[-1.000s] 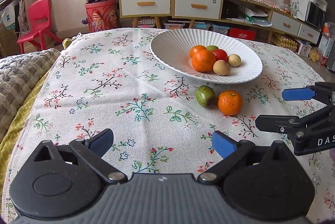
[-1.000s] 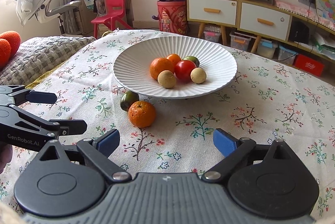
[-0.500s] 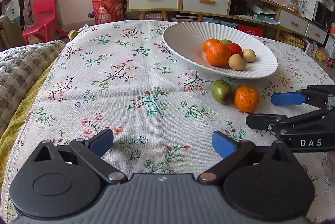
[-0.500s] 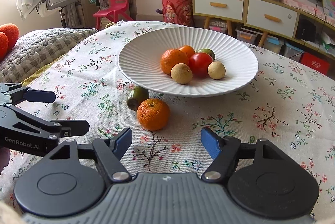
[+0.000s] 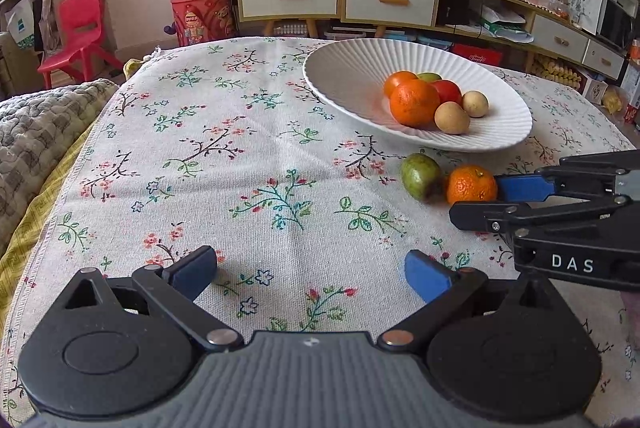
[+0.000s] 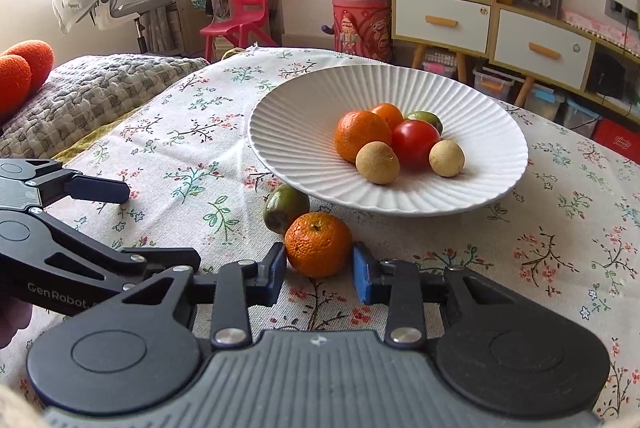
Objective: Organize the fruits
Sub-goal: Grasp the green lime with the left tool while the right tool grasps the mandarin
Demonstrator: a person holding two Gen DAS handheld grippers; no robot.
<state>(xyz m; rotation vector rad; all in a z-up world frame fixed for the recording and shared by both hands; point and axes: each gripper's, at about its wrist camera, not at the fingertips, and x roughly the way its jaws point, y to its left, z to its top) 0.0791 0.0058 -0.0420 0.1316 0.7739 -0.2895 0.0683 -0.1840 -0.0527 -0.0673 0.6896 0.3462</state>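
A white ribbed plate (image 6: 304, 132) (image 5: 344, 76) holds two oranges, a red tomato, a green fruit and two small tan fruits. On the cloth in front of it lie a loose orange (image 6: 318, 243) (image 5: 471, 184) and a green fruit (image 6: 285, 207) (image 5: 419, 175), touching. My right gripper (image 6: 320, 270) has its blue pads on either side of the loose orange, close to its flanks, not clearly squeezing it. In the left wrist view one of its fingers (image 5: 520, 188) touches the orange. My left gripper (image 5: 310, 270) is open and empty above the floral cloth.
The floral tablecloth (image 5: 240, 168) covers the table. A grey knitted blanket (image 6: 92, 88) lies at the left edge. Cabinets, a red chair (image 6: 240, 12) and a red bin stand beyond the table.
My right gripper has moved forward to the loose orange and its jaws have narrowed around it. My left gripper has crept forward slightly and stays open.
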